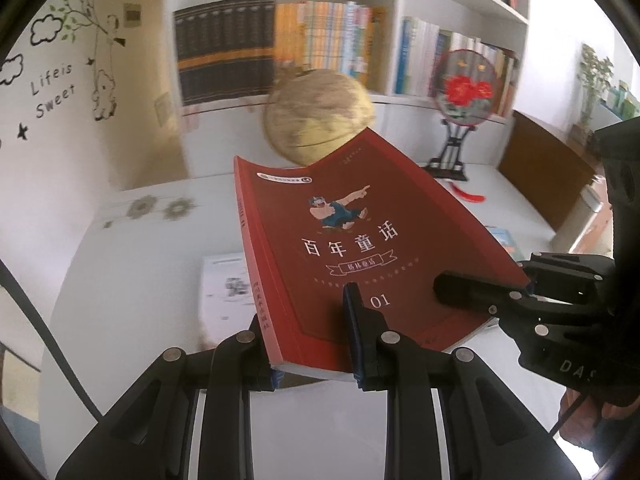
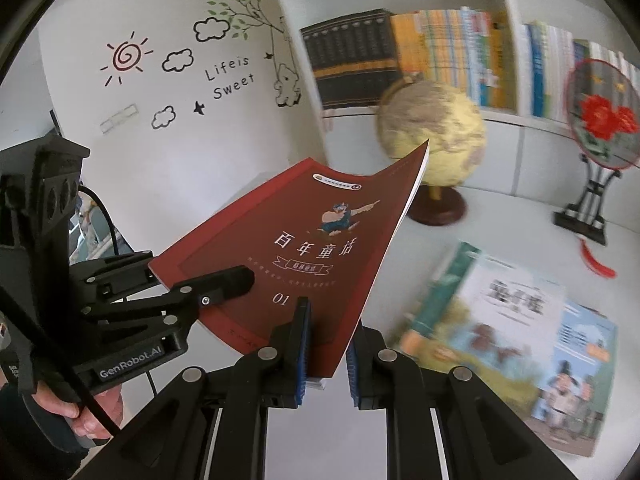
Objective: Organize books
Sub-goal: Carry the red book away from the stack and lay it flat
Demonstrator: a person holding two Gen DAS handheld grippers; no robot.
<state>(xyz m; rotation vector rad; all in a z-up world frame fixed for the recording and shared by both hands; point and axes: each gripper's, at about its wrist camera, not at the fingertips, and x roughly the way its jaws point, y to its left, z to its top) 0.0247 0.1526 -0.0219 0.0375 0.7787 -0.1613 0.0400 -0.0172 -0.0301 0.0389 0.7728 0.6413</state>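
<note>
A dark red paperback [image 1: 340,240] with a cartoon figure and white Chinese title hangs in the air above the white table [image 1: 132,280], held by both grippers at its near edge. My left gripper [image 1: 312,340] is shut on the corner by the spine, one finger on the cover and one beneath. My right gripper [image 1: 472,296] clamps the other near corner. From the right wrist view the same book [image 2: 312,248] curls upward at its far corner, my right gripper [image 2: 326,356] is shut on its edge, and my left gripper [image 2: 224,284] bites the spine side.
A beige globe [image 2: 432,136] and a red-flowered fan on a black stand [image 2: 600,120] stand at the back of the table. Behind them are white shelves [image 1: 400,20] full of books. Picture books [image 2: 500,320] lie on the table, and a white one [image 1: 224,288] lies under the red book.
</note>
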